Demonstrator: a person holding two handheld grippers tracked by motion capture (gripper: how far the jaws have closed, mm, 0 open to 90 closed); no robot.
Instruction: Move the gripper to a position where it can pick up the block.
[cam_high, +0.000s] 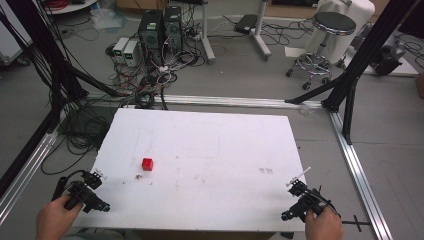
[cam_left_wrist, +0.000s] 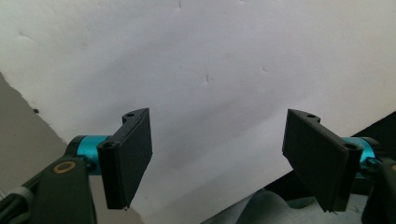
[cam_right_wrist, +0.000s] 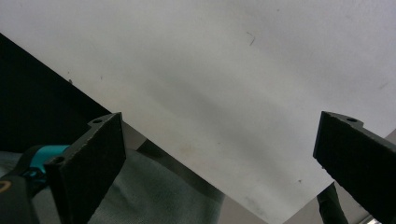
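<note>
A small red cube (cam_high: 147, 164) sits on the white table (cam_high: 210, 150), left of its middle. My left gripper (cam_high: 95, 176) is held at the table's near left corner, a short way below and left of the cube. In the left gripper view its jaws stand wide apart over bare white board, so this gripper (cam_left_wrist: 217, 154) is open with nothing between them. My right gripper (cam_high: 298, 186) is at the near right corner, far from the cube. It is open too, seen in the right gripper view (cam_right_wrist: 224, 158) over the table's edge.
Behind the table lie tangled cables, two computer towers (cam_high: 160, 27) and a black stool (cam_high: 325, 35). A black frame post (cam_high: 350, 85) rises at the right, and aluminium rails (cam_high: 360, 170) run along the floor beside the table. Faint marks dot the board.
</note>
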